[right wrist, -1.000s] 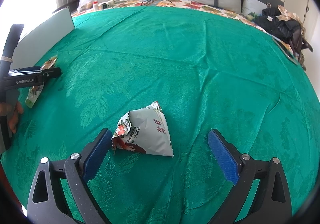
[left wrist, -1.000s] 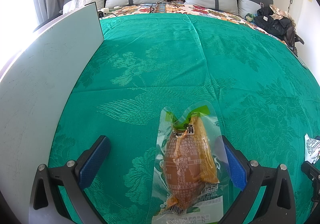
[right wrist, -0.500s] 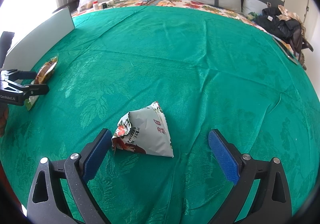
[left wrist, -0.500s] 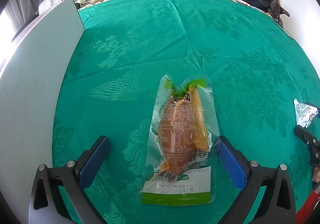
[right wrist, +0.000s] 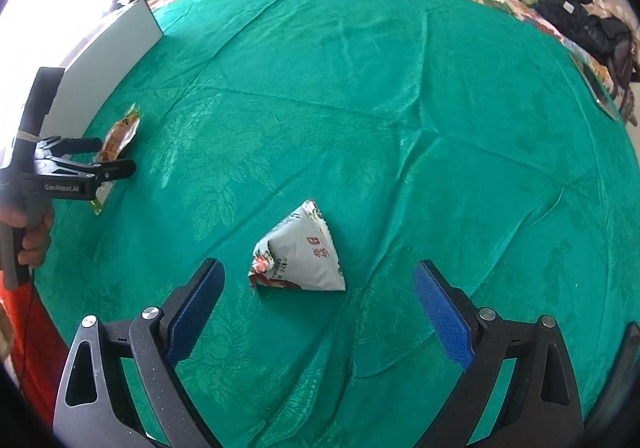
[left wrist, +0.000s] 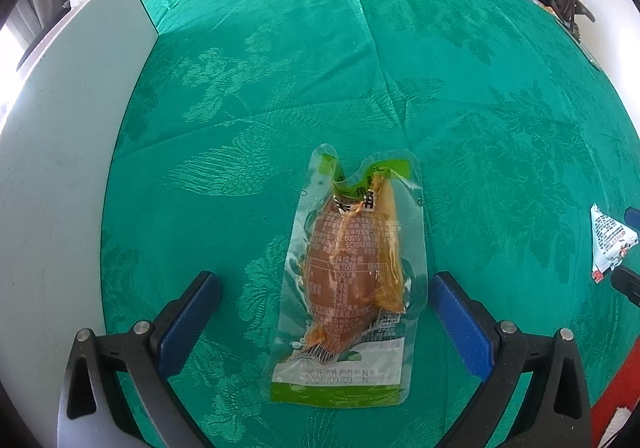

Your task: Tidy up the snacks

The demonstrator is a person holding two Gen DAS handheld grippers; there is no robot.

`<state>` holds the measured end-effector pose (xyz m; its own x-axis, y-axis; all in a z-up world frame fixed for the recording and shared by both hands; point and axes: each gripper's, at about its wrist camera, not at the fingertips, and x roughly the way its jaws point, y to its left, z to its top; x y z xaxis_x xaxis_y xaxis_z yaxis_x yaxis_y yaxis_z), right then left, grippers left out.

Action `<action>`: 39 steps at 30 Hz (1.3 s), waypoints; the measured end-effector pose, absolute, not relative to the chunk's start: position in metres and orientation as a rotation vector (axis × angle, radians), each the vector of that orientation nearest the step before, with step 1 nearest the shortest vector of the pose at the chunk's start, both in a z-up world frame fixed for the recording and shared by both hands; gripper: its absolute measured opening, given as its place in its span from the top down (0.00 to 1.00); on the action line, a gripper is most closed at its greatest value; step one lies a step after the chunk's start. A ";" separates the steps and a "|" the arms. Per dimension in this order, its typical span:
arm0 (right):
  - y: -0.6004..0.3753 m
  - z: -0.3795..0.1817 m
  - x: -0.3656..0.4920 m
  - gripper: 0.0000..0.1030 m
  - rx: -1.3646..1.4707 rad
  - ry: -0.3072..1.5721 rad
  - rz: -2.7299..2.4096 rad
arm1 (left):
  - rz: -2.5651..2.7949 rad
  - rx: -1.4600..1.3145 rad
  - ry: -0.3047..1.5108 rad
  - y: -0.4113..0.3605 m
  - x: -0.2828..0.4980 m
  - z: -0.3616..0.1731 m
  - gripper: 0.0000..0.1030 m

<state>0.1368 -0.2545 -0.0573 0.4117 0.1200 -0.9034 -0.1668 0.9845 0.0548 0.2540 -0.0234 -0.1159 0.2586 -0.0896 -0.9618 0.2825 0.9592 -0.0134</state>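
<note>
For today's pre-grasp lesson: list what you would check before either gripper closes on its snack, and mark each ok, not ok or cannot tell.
1. Left gripper open: ok.
2. Clear pouch between the left fingers: ok, though it sits nearer the right finger, off centre.
3. Right gripper open: ok.
4. White packet between the right fingers: not ok; it lies ahead of the tips, so advance first.
5. Both snacks lying free on the green cloth: ok.
6. Fingers low enough to pinch the flat pouch: cannot tell.
</note>
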 end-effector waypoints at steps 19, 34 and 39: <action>-0.266 -0.046 0.101 0.56 0.189 1.145 0.216 | -0.395 -0.142 1.131 0.019 0.182 -0.047 0.47; 0.011 0.118 0.137 0.56 0.151 0.968 0.802 | -0.041 -0.226 0.940 0.243 0.152 0.091 0.46; 0.100 0.116 0.129 0.46 0.087 1.008 0.904 | 0.140 -0.215 0.974 0.311 0.136 0.058 0.42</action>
